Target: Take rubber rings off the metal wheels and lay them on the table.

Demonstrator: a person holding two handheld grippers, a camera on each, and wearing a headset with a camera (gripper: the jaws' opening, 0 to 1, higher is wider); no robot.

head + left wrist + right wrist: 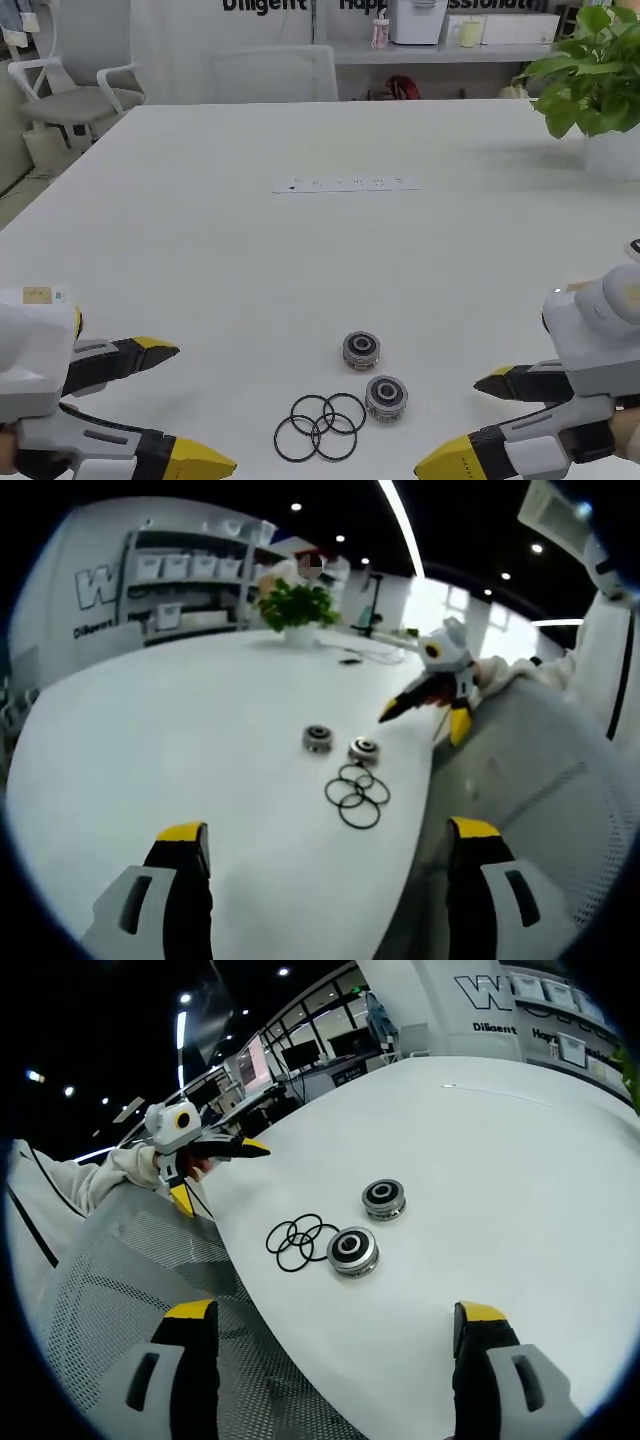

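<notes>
Loose rings (pixel 320 427) lie overlapping on the table (pixel 300 260), just beside the near wheel (pixel 386 395); the far wheel (pixel 361 349) stands just beyond. All sit between the left gripper (pixel 203 408) and right gripper (pixel 450 424), both spread wide, empty, apart from them

2 metal wheels (pixel 361 349) (pixel 386 396), 4 loose rubber rings (pixel 322 428), 2 grippers (pixel 198 407) (pixel 450 423), 1 potted plant (pixel 590 75)

The white, yellow-tipped left gripper (pixel 190 405) points inward, its jaws spread wide. The matching right gripper (pixel 450 423) faces it, jaws equally parted.
</notes>
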